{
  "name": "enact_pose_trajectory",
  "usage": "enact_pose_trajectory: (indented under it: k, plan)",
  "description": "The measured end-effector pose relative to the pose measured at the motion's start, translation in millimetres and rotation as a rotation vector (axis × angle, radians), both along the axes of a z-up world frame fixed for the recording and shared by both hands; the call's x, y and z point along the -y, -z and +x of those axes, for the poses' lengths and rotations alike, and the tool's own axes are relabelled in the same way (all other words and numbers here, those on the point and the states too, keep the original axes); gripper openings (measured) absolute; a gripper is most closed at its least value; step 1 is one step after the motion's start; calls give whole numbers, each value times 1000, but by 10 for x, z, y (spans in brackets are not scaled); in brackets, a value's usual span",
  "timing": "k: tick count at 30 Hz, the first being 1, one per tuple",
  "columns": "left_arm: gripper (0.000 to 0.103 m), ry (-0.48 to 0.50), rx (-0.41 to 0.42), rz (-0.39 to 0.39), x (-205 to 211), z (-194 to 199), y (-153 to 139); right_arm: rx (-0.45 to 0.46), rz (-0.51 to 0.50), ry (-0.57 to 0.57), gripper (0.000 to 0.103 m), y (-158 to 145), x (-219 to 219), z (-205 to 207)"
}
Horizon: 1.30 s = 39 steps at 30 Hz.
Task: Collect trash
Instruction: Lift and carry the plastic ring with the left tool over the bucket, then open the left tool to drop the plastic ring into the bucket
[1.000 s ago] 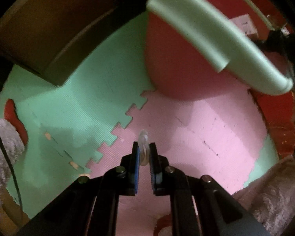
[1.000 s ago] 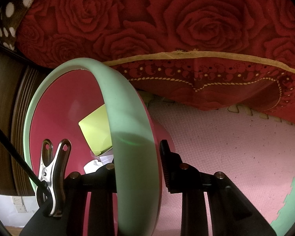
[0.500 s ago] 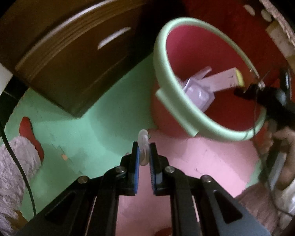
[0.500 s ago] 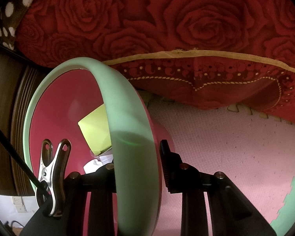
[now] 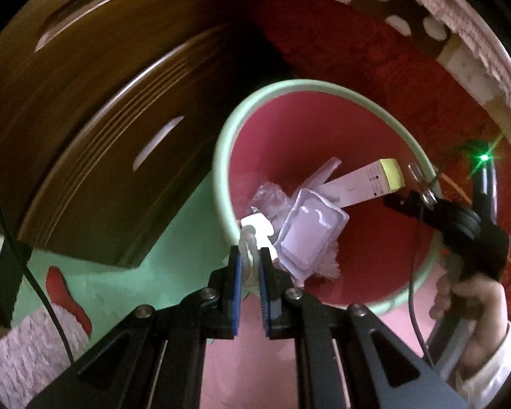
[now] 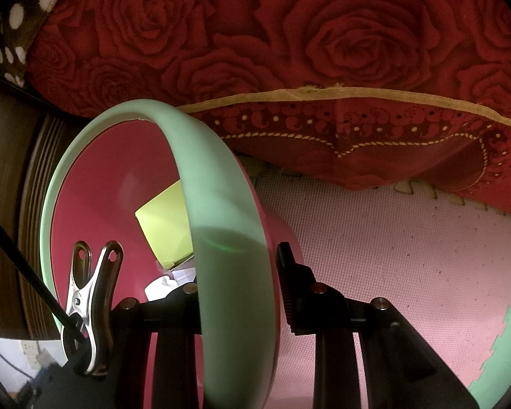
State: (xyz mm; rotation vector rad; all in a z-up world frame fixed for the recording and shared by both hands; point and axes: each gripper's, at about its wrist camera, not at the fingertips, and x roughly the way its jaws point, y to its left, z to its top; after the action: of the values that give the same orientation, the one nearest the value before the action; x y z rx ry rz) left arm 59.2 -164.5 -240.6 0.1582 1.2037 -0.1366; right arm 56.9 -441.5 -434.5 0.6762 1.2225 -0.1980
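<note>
Under me lies a floor of interlocking foam mats [image 6: 408,272], pink beneath my right jaws and mint green [image 5: 173,248] beneath and to the left of my left ones, the two colours joined along a toothed puzzle seam at the far right of my right-hand view. Ahead and to the left of my left gripper [image 5: 250,269] stands dark brown wooden furniture with slotted drawer pulls [image 5: 158,141]. Beyond the bin hangs a red rose-patterned bedcover [image 6: 323,44] with a yellow-trimmed, dotted border, its hem draping down to the pink mat. A white-spotted dark cloth [image 6: 13,24] shows at the upper left of my right view, and a fuzzy pale rug [image 5: 24,351] lies at my lower left. My left jaws are clenched on a small translucent white plastic scrap [image 5: 248,238], held just over the near rim of the waste bin [image 5: 323,129], which is pink inside with a mint-green rim. My right gripper [image 6: 236,283] is clamped on that rim at the bin's far side as seen from my left jaws, one finger inside and one outside, with the person's hand [image 5: 473,293] on its handle. Inside the bin lie a clear plastic blister tray [image 5: 310,231], crumpled wrap and a long white carton with a yellow-green end [image 5: 390,173]. The carton carries small dark print, too fine to read.
</note>
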Motion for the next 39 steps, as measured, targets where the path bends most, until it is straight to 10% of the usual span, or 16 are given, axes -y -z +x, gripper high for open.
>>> enact_pose_trajectory:
  k: [23, 39]
  plan:
    - [10, 52, -63, 89, 272, 315, 358, -1, -2, -3, 28, 8, 1, -2]
    - [46, 85, -67, 77, 352, 274, 356, -1, -4, -4, 28, 8, -2, -4]
